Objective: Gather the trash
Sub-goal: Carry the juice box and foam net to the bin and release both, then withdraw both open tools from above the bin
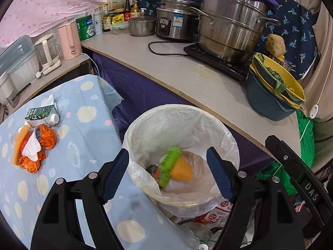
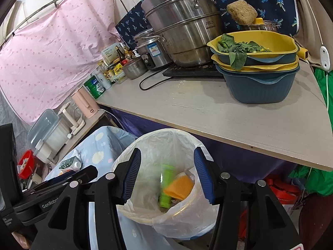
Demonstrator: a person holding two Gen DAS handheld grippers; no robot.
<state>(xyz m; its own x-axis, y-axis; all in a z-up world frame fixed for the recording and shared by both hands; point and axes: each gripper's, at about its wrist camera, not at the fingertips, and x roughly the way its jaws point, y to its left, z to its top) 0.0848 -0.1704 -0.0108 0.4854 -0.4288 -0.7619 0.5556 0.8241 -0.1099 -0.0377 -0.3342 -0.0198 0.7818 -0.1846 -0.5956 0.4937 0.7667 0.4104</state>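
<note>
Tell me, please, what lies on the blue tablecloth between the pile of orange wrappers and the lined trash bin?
Nothing: in the left wrist view, the tablecloth is bare between the orange wrappers and the trash bin.

A table [image 1: 87, 137] under a blue dotted cloth is carrying a milk carton [image 1: 41, 115], orange wrappers [image 1: 44, 138] and a white tissue [image 1: 31, 148]. They are lying bunched together near its far left corner.

Left gripper [image 1: 168, 171] tilted steeply downward, blue pads [image 1: 116, 175] spread wide, nothing pressed between them. Right gripper [image 2: 166, 176] angled down less sharply (jaws parted, though more narrowly), likewise empty-handed. Side by side, left gripper's black frame showing at the right camera's lower left edge.
</note>
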